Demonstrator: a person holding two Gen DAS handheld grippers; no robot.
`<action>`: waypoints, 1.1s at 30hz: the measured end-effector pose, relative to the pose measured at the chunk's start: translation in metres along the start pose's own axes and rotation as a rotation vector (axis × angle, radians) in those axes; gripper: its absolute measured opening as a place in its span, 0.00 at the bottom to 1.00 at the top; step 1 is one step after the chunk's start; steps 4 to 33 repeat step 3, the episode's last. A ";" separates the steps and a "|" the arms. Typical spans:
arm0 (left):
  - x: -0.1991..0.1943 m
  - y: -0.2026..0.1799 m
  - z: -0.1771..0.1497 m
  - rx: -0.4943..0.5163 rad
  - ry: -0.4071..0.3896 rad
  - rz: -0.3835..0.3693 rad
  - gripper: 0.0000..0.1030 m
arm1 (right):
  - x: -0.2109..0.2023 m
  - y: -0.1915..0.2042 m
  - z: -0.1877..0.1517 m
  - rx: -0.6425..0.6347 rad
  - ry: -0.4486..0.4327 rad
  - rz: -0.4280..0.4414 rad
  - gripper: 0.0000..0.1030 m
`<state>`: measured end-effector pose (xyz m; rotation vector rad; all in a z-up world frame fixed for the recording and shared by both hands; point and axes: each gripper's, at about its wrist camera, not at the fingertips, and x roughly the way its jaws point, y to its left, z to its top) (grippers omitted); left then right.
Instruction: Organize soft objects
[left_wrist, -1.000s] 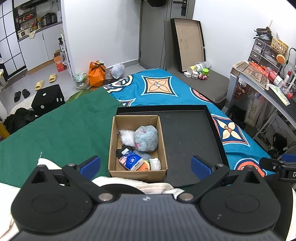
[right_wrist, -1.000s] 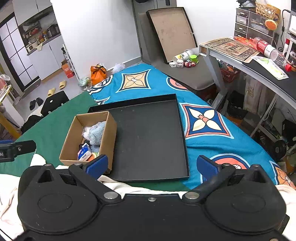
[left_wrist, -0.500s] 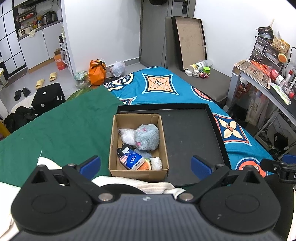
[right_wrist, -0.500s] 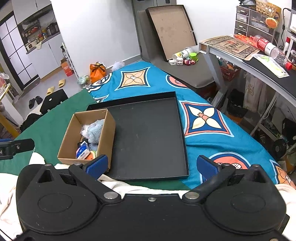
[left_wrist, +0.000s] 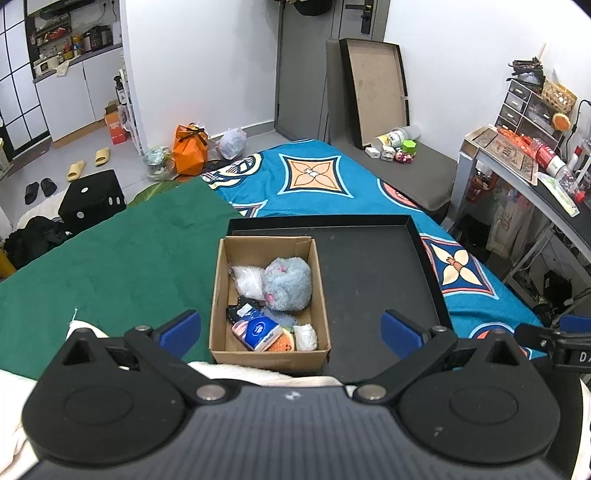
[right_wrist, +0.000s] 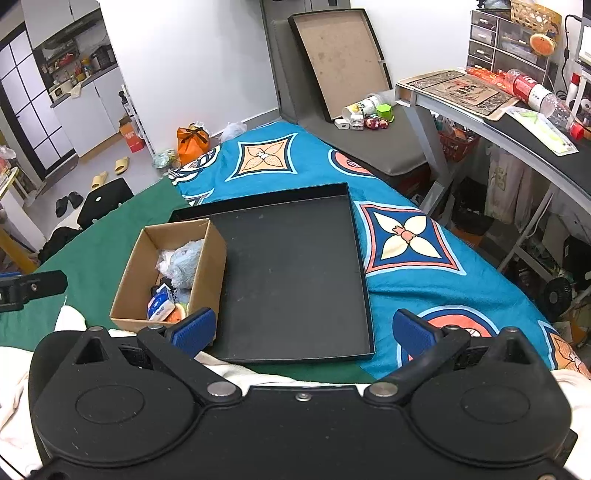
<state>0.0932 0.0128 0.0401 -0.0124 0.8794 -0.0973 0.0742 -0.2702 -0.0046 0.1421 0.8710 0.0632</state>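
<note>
An open cardboard box (left_wrist: 221, 288) (right_wrist: 129, 280) stands in the left part of a shallow black tray (left_wrist: 373, 280) (right_wrist: 295, 273) on the bed. Inside lie a light blue plush (left_wrist: 288, 282) (right_wrist: 184, 264), a clear plastic bag (left_wrist: 245, 278), a blue tissue pack (left_wrist: 258, 328) (right_wrist: 159, 303), an orange soft piece (left_wrist: 285, 339) and a small white bundle (left_wrist: 306, 336). My left gripper (left_wrist: 290, 326) is open, held above the box's near edge. My right gripper (right_wrist: 304, 328) is open over the tray's near edge, nothing between its fingers.
A green blanket (left_wrist: 110, 258) covers the bed's left half, a blue patterned cover (right_wrist: 406, 236) the right. White cloth (left_wrist: 236, 373) lies below the grippers. A desk (right_wrist: 498, 110) stands to the right, a grey bench (right_wrist: 369, 144) with small items beyond the bed.
Both views have shifted slightly, with the box and tray sitting a little lower and closer in the frames. The grippers stay open and nothing in the box has moved.
</note>
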 end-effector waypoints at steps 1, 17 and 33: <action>0.001 -0.001 0.000 0.003 0.000 0.002 1.00 | 0.001 -0.001 0.001 0.002 0.000 0.002 1.00; 0.003 -0.004 0.002 0.013 0.006 0.009 1.00 | 0.003 -0.002 0.001 0.007 -0.001 0.005 1.00; 0.003 -0.004 0.002 0.013 0.006 0.009 1.00 | 0.003 -0.002 0.001 0.007 -0.001 0.005 1.00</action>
